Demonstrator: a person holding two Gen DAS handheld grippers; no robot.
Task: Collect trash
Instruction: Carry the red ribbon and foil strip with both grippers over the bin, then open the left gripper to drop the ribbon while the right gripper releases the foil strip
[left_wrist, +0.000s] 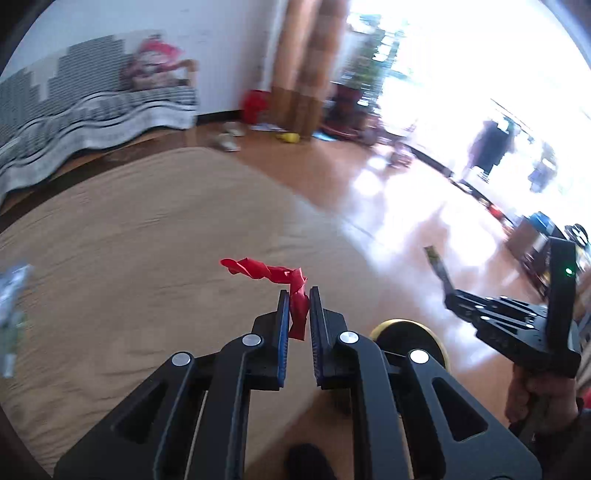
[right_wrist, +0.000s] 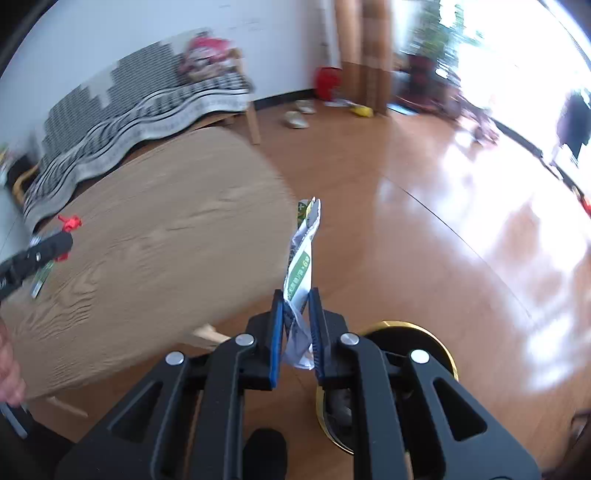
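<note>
Over the round wooden surface (left_wrist: 129, 240), the left gripper (left_wrist: 296, 314) has its jaws clenched on a twisted red wrapper (left_wrist: 280, 280), held above the tabletop. To its right, past the surface's edge and above the gold-rimmed black bin (right_wrist: 413, 336), the right gripper (right_wrist: 295, 317) grasps a crumpled white-and-green wrapper (right_wrist: 301, 266) upright.

Round wooden table (right_wrist: 155, 229); striped sofa (left_wrist: 74, 110); slippers (right_wrist: 297, 120) on glossy floor (right_wrist: 424, 229).
</note>
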